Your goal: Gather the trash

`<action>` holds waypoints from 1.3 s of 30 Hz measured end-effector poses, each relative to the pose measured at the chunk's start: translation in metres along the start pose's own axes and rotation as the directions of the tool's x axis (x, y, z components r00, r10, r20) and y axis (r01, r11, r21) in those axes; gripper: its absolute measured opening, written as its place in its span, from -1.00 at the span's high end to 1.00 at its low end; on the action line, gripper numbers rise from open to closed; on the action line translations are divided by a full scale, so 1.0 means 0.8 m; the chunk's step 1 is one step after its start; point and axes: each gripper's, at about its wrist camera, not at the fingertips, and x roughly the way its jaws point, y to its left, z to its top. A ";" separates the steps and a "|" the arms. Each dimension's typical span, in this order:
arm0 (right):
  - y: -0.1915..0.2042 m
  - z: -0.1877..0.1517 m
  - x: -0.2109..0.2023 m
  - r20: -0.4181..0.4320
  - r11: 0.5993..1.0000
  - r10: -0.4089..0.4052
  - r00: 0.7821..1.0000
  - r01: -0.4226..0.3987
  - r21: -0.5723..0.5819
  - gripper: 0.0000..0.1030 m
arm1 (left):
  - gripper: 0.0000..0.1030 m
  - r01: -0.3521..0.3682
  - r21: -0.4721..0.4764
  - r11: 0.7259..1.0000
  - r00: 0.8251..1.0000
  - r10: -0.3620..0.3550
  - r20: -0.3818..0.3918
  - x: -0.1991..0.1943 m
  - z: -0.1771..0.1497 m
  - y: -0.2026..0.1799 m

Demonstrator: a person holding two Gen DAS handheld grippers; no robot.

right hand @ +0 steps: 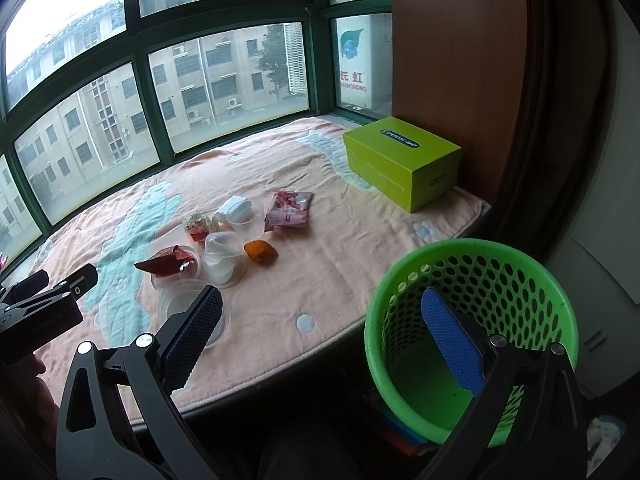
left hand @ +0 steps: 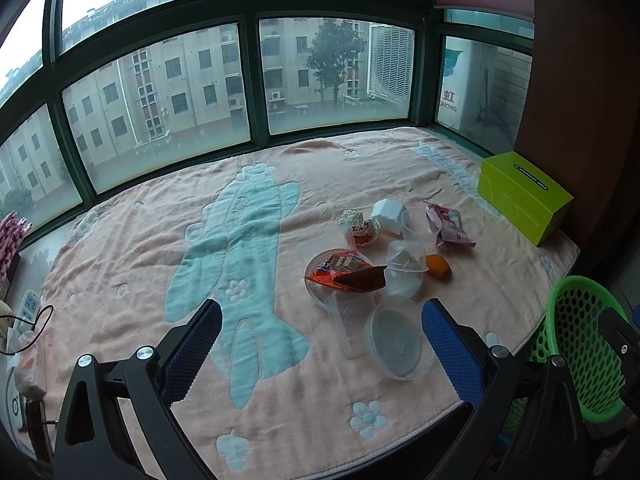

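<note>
Both grippers are hanging wide open, nothing between the pads. Left gripper (left hand: 322,344) is hovering above the near edge of the blanket-covered ledge (left hand: 120,300); in its view the trash pile is sitting just ahead of the right finger (left hand: 452,352). Right gripper (right hand: 322,340) is hovering past the ledge's near-right corner, its right finger (right hand: 450,344) showing in front of the inside of the green mesh basket (right hand: 400,320); its left finger (right hand: 192,332) is overlapping the clear round lid (right hand: 176,304) in the picture, contact cannot be told.

Trash is clustered right of centre on the ledge, well apart from the window edge:
- orange snack wrapper (left hand: 344,274) lying in a clear shallow dish (left hand: 316,292)
- clear round lid (left hand: 400,344) nearest the near edge, touching a flat clear tray (left hand: 348,320)
- clear cup with a small lid (left hand: 404,268) just behind it
- orange peel (left hand: 438,266) beside that cup on the right
- second clear cup (left hand: 416,226) further back
- pink wrapper (left hand: 450,224) touching that cup's right side
- white foam piece (left hand: 388,214) behind the cups
- red-and-white crumpled wrapper (left hand: 362,230) left of the foam

Basket is standing below the ledge off its near-right corner, upright, nothing clearly showing inside. Lime-green box (left hand: 524,196) is sitting at the far-right corner against the brown wall panel (right hand: 452,60). A white power strip (left hand: 30,306) is lying off the left edge.
</note>
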 end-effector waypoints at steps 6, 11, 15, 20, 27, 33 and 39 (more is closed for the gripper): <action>-0.001 0.003 0.002 -0.002 1.000 0.000 1.000 0.000 0.000 -0.91 | -0.88 0.000 0.000 1.000 1.000 0.000 0.000 0.000 0.000 0.000; 0.000 0.000 0.008 -0.008 1.000 -0.005 1.000 0.005 0.006 -0.91 | -0.88 0.001 -0.003 1.000 1.000 -0.001 -0.003 0.002 -0.001 -0.001; 0.001 -0.001 0.010 -0.013 1.000 -0.006 1.000 0.006 0.004 -0.91 | -0.88 0.001 -0.003 1.000 1.000 -0.001 -0.004 0.003 -0.003 -0.001; 0.004 -0.001 0.013 -0.021 1.000 -0.007 1.000 0.007 0.002 -0.91 | -0.88 0.001 -0.005 1.000 1.000 -0.001 -0.006 0.004 -0.003 -0.001; 0.008 0.003 0.019 -0.033 1.000 -0.004 0.999 0.004 -0.001 -0.91 | -0.88 0.003 -0.008 1.000 1.000 -0.003 -0.012 0.009 -0.004 0.000; 0.009 0.004 0.022 -0.032 1.000 -0.004 0.999 0.004 -0.003 -0.91 | -0.88 0.000 -0.009 1.000 1.000 0.000 -0.015 0.014 -0.003 0.002; 0.011 0.008 0.027 -0.039 1.000 0.000 0.999 0.000 -0.006 -0.91 | -0.88 -0.001 -0.015 1.000 1.000 0.000 -0.025 0.022 0.003 0.008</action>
